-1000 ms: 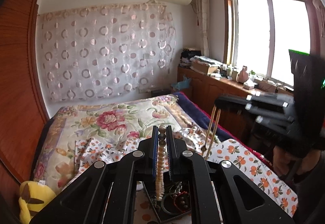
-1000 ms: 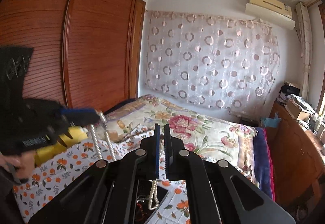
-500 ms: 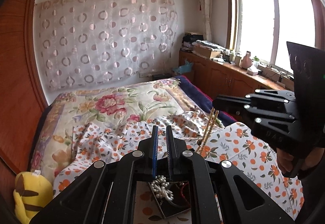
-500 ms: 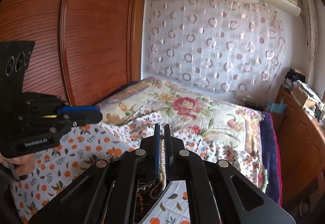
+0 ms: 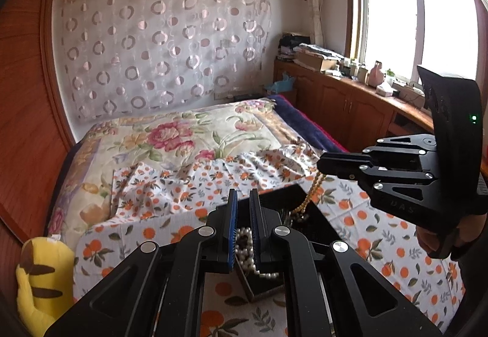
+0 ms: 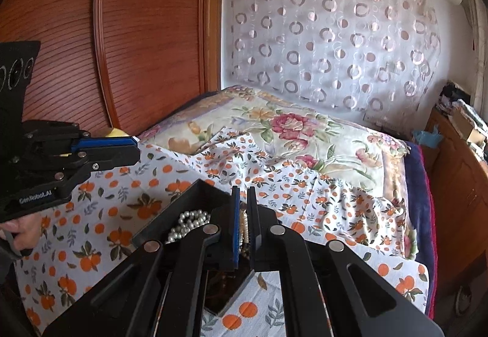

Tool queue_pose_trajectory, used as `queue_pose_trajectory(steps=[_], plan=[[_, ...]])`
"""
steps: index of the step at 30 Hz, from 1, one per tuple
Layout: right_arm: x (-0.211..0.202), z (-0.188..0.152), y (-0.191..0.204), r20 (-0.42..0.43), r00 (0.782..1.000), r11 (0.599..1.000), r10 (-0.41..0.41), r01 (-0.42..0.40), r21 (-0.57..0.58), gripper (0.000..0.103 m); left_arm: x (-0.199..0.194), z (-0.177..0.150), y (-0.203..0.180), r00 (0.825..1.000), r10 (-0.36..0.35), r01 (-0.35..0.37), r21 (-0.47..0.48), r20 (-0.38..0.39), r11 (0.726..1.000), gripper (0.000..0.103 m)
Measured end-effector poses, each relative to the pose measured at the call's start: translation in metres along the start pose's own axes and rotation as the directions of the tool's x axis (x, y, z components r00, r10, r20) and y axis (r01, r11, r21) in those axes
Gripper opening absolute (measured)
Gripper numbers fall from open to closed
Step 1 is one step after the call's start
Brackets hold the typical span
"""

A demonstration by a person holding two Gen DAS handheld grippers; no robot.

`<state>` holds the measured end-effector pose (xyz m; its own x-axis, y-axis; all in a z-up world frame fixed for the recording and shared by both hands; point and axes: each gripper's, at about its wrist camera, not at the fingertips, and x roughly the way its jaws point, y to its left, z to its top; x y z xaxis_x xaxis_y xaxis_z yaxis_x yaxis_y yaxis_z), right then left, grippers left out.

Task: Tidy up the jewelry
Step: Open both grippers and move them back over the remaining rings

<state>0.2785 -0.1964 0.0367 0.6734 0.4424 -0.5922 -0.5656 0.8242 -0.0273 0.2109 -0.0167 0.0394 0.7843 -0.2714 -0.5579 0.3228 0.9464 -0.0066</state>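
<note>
A black tray (image 5: 283, 189) (image 6: 189, 193) lies on the orange-print cloth. A white pearl necklace (image 5: 244, 245) (image 6: 189, 221) sits heaped inside it. My left gripper (image 5: 243, 193) (image 6: 135, 147) hovers over that heap with its jaws nearly together. No strand hangs from it in the right wrist view. My right gripper (image 6: 243, 190) (image 5: 320, 166) is shut on a beige bead necklace (image 6: 243, 224) (image 5: 314, 187). That strand hangs from its tips down into the tray's far corner.
The orange-print cloth (image 6: 116, 208) covers a bed with a floral quilt (image 5: 183, 135). A yellow plush toy (image 5: 33, 276) lies at the bed's left edge. A wooden wardrobe (image 6: 137, 31) stands on the left and a cluttered cabinet (image 5: 350, 99) under the window. A person's hands (image 5: 433, 242) (image 6: 15, 233) hold the grippers.
Both grippers have sunk toward the tray. The pearl strand that ran between the left jaws now lies heaped in the tray. The beige strand has come down into it.
</note>
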Motion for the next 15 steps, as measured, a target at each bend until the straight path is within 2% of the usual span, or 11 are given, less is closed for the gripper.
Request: queue_pose_trajectory(steps=[2, 4, 8, 10, 11, 13, 15], plan=[[-0.004, -0.007, -0.001, 0.000, 1.000, 1.000, -0.003, 0.003, 0.014, 0.011, 0.000, -0.003, 0.000, 1.000, 0.001, -0.001, -0.002, -0.004, 1.000, 0.010], [-0.007, -0.012, -0.003, 0.001, 1.000, 1.000, 0.001, -0.001, 0.027, 0.027, 0.000, -0.004, -0.001, 1.000, 0.001, -0.001, -0.001, -0.006, 1.000, 0.017], [-0.019, -0.028, -0.007, -0.001, 1.000, 0.999, -0.018, 0.018, 0.049, 0.028, -0.002, -0.008, -0.004, 1.000, 0.004, -0.004, 0.007, -0.009, 1.000, 0.030], [-0.030, -0.043, -0.009, -0.005, 1.000, 0.997, -0.022, 0.023, 0.074, 0.028, -0.005, -0.014, -0.009, 1.000, 0.012, -0.012, 0.016, -0.009, 1.000, 0.048], [-0.036, -0.050, -0.010, -0.007, 1.000, 0.996, -0.024, 0.025, 0.086, 0.028, -0.007, -0.017, -0.012, 1.000, 0.012, -0.012, 0.023, -0.006, 1.000, 0.051], [-0.046, -0.070, -0.012, -0.020, 0.999, 0.992, -0.030, 0.032, 0.119, 0.028, -0.008, -0.023, -0.018, 1.000, 0.007, -0.006, 0.031, -0.012, 1.000, 0.066], [-0.053, -0.089, -0.014, -0.035, 0.999, 0.989, -0.034, 0.038, 0.141, 0.028, -0.008, -0.029, -0.024, 1.000, -0.001, 0.002, 0.042, -0.020, 0.999, 0.074]])
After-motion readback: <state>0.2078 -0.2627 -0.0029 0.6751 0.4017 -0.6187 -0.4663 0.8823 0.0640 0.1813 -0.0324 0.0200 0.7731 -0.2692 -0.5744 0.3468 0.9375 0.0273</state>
